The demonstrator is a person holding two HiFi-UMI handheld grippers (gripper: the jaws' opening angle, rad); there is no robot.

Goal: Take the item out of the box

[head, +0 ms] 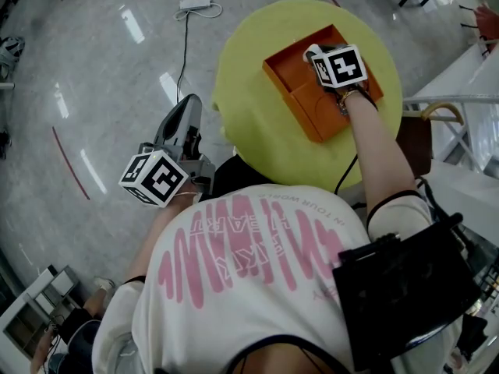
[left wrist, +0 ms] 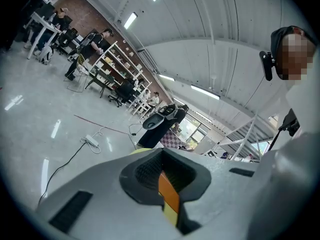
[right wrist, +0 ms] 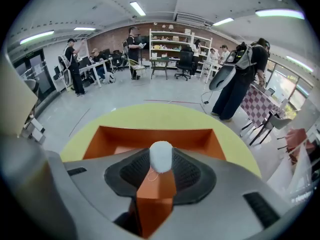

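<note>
The right hand-held gripper (head: 315, 54) reaches down into the open orange cardboard box (head: 290, 75). We see its jaws closed partway on a small white rounded item (right wrist: 161, 156), which sits pinched between the black ribbed pads (right wrist: 134, 170) at their far end. A thin loop of thread hangs from the item's underside. In the right gripper view the item shows against the inside of the box, with the orange back wall behind it and an orange surface filling the gap under it. We cannot tell whether it touches the box floor or hangs just clear of it. From the head view we place it over the far part of the box, near a back corner. The box lies on a round yellow-green table (head: 248, 111), towards the table's right half, with its lid flap (head: 326, 114) spread out on the near side. The gripper's cube with square markers (head: 341, 66) faces up over the middle of the box.

The left hand-held gripper (head: 189, 104) is held well apart from the table, out over the glossy grey floor (head: 93, 68) on the person's left side, pointing roughly level. In its own view we find the jaws drawn almost together, with only a thin slit between them and nothing gripped. A white power strip (head: 195, 4) with its cable lies on the floor beyond the table
</note>
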